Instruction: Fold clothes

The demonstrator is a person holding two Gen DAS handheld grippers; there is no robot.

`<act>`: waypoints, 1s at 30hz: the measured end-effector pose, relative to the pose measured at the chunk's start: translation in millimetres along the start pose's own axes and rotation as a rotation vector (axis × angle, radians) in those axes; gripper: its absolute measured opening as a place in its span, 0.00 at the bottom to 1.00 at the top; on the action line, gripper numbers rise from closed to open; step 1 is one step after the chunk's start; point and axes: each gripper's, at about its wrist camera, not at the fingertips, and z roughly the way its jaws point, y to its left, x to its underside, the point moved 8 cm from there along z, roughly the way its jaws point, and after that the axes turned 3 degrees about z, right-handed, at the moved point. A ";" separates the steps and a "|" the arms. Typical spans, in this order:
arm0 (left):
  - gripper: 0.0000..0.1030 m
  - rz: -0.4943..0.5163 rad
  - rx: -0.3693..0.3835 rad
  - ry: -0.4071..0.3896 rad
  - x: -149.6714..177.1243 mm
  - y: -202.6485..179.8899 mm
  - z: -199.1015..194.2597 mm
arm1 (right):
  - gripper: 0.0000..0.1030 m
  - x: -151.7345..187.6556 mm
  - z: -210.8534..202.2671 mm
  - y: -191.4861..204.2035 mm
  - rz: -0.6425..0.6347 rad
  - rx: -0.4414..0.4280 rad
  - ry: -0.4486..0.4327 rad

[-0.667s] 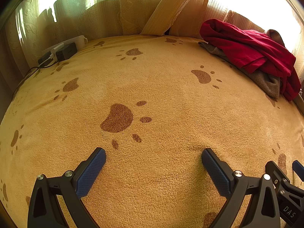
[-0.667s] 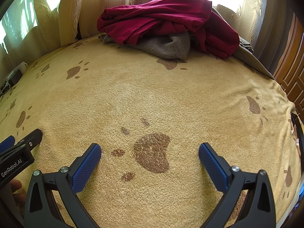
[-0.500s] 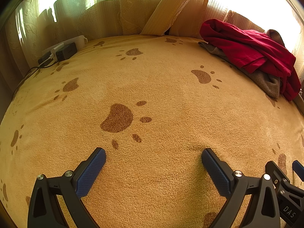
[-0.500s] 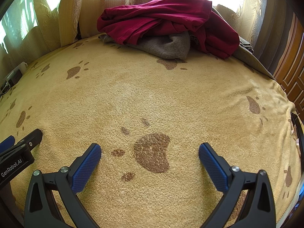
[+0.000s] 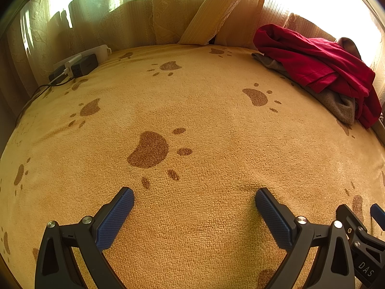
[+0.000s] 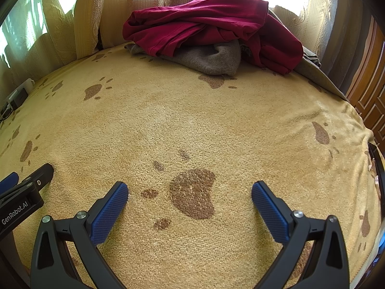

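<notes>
Plainly, the red garment (image 6: 211, 24) lies heaped at top centre, dead ahead of the right gripper (image 6: 190, 192). For the left gripper (image 5: 195, 200) it sits upper right. Both stand wide apart, empty.

On the bed's blanket (image 6: 192, 120), the heap of clothes (image 6: 204, 24) lies at twelve o'clock in the right wrist view, against the curtains (image 6: 320, 12) behind it. In the left wrist view the heap sits at two o'clock, a pillow (image 5: 211, 16) leans at twelve, and a charger block (image 5: 83, 65) rests at ten on the bed's far edge. Both grippers hang over bare blanket, well apart from the heap.
</notes>
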 end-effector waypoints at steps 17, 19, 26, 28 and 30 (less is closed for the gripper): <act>1.00 -0.024 -0.011 0.086 -1.6 3.9 -0.5 | 1.00 4.3 -2.3 3.5 -0.053 -0.053 0.006; 1.00 -0.031 -0.017 0.114 -2.8 4.3 0.8 | 1.00 7.2 -4.1 5.2 -0.067 -0.064 0.008; 1.00 0.069 -0.093 0.055 -33.9 -7.0 -37.5 | 1.00 12.6 -7.2 8.2 -0.172 -0.134 0.030; 1.00 0.122 -0.123 -0.040 -59.8 -16.5 -72.6 | 1.00 2.4 -6.8 7.2 -0.194 -0.185 0.061; 0.99 0.165 -0.144 -0.145 -90.1 -26.7 -114.0 | 1.00 -1.0 -8.7 -3.4 -0.173 -0.272 0.098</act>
